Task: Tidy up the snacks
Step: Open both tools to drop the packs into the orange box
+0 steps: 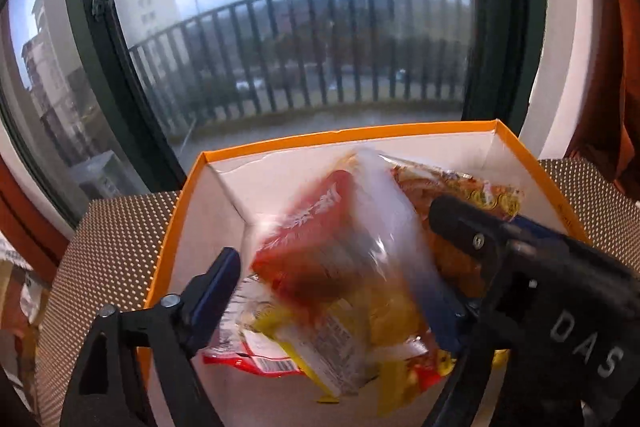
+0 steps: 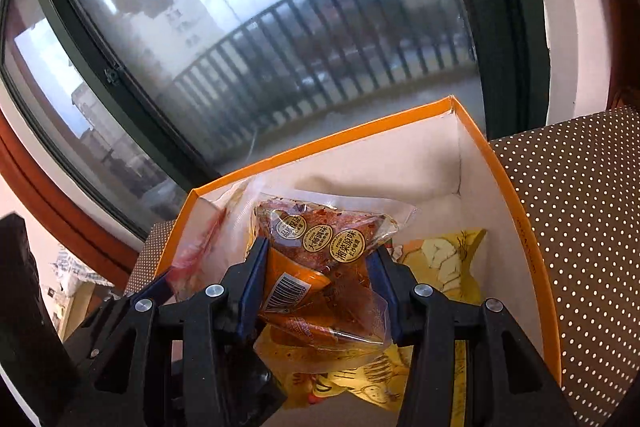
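Note:
An orange-rimmed white box (image 1: 192, 227) (image 2: 496, 163) stands on a dotted brown surface by a window. My left gripper (image 1: 332, 291) is over the box with its jaws wide apart; a blurred clear packet with red contents (image 1: 320, 227) lies between its fingers, and I cannot tell whether they touch it. Yellow and red packets (image 1: 320, 343) lie below it. My right gripper (image 2: 318, 267) is shut on a clear packet of orange-red snacks with gold round labels (image 2: 320, 239), held inside the box. The right gripper's body also shows in the left wrist view (image 1: 540, 275).
Yellow snack packets (image 2: 440, 263) lie on the box floor under the held packet. The dotted brown surface (image 2: 580, 227) (image 1: 112, 251) extends on both sides of the box. A large window with a dark frame (image 1: 100, 67) and a balcony railing stands right behind the box.

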### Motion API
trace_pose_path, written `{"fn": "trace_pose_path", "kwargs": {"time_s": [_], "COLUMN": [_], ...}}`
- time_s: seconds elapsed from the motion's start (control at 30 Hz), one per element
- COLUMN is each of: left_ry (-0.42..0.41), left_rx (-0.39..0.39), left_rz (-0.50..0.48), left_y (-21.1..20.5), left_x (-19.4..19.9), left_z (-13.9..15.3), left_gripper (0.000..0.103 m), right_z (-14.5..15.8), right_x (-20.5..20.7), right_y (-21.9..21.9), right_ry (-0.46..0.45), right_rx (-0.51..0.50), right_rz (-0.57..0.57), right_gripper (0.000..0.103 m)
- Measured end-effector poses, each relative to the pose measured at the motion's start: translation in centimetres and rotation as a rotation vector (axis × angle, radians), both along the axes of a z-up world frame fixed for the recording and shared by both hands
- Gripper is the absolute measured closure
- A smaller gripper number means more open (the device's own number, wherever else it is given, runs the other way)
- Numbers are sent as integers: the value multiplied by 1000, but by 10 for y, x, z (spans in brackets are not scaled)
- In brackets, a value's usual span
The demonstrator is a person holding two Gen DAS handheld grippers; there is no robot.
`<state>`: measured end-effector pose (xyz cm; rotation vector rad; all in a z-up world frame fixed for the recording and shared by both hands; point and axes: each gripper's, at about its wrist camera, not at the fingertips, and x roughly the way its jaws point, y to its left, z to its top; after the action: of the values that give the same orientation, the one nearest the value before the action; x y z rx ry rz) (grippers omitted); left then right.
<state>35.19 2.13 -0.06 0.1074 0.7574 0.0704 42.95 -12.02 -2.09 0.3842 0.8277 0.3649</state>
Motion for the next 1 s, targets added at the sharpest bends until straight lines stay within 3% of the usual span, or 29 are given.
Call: {"fn": "trace_pose_path", "kwargs": {"time_s": [0.23, 0.57, 0.73, 0.9, 0.97, 1.0], "left_ry": [-44, -40, -20, -24, -19, -15], "left_rx": [25, 25, 35, 20, 4, -9], "left_rz": [-45, -41, -27, -44, -53, -58], "left_y": [6, 31, 41, 45, 48, 49], "left_x": [-22, -48, -48, -50, -52, -52], "left_z": [2, -2, -10, -16, -16, -16], "left_gripper": [5, 4, 4, 4, 4, 4], "right_z": [3, 0, -6, -11, -10, -9], "right_x": [-5, -22, -30, -34, -37, -40], "right_y": [7, 41, 62, 67, 66, 65], "right_ry": [-22, -29, -22, -3, 7, 3], "right_rx": [-26, -79, -178, -229, -246, -256], "right_rz": [2, 79, 108, 92, 83, 76], "right_gripper": [52, 51, 49, 38, 23, 21]}}
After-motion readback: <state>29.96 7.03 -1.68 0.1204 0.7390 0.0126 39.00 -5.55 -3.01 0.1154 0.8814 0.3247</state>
